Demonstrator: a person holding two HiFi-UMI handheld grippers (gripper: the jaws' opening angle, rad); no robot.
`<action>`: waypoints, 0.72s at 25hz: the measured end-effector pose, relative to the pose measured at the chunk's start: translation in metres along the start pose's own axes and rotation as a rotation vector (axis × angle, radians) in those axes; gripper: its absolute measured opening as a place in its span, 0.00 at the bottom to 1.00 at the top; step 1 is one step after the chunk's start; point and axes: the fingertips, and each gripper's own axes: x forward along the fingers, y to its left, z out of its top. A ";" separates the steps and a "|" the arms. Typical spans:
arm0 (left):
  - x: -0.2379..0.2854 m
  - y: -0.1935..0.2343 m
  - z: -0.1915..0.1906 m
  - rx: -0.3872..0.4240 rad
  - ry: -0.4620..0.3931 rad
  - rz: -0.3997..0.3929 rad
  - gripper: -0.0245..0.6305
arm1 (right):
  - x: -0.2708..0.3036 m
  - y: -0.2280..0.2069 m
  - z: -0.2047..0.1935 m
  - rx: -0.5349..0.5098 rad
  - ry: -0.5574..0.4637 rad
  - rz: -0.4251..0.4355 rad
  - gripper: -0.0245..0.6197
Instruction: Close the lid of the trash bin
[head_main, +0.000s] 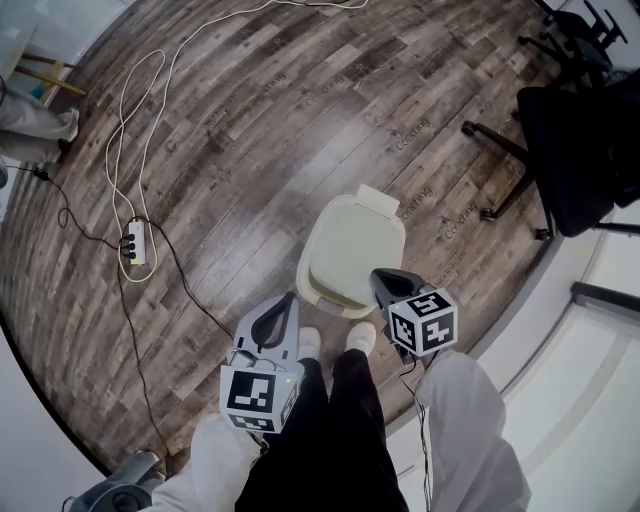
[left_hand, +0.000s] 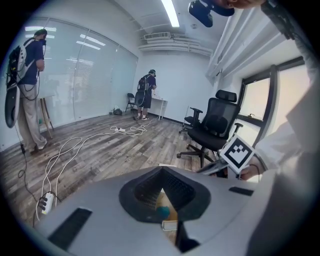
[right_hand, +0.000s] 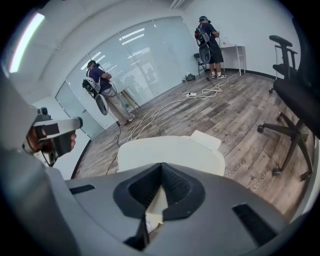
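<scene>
Head view: left tongs (head_main: 291, 300) and right tongs (head_main: 381, 278) pressed together, empty.

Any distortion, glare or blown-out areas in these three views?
Head view: fisheye bows the floor, sheen near the top; trash bin sharp. Left gripper view: black round vignette, window overexposed. Right gripper view: same vignette, glass wall mirrors ceiling lights.

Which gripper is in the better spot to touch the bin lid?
Probably right. The right gripper is at the edge of the bin lid, facing it; the left gripper sits off to its side.
</scene>
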 end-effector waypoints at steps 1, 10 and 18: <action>0.001 0.001 -0.001 -0.001 0.002 0.000 0.04 | 0.003 0.001 -0.005 -0.005 0.012 0.004 0.07; 0.012 0.008 -0.009 -0.018 0.020 0.004 0.04 | 0.029 0.006 -0.039 -0.018 0.103 0.015 0.07; 0.016 0.020 -0.021 -0.033 0.040 0.011 0.04 | 0.049 0.005 -0.061 -0.015 0.168 0.015 0.07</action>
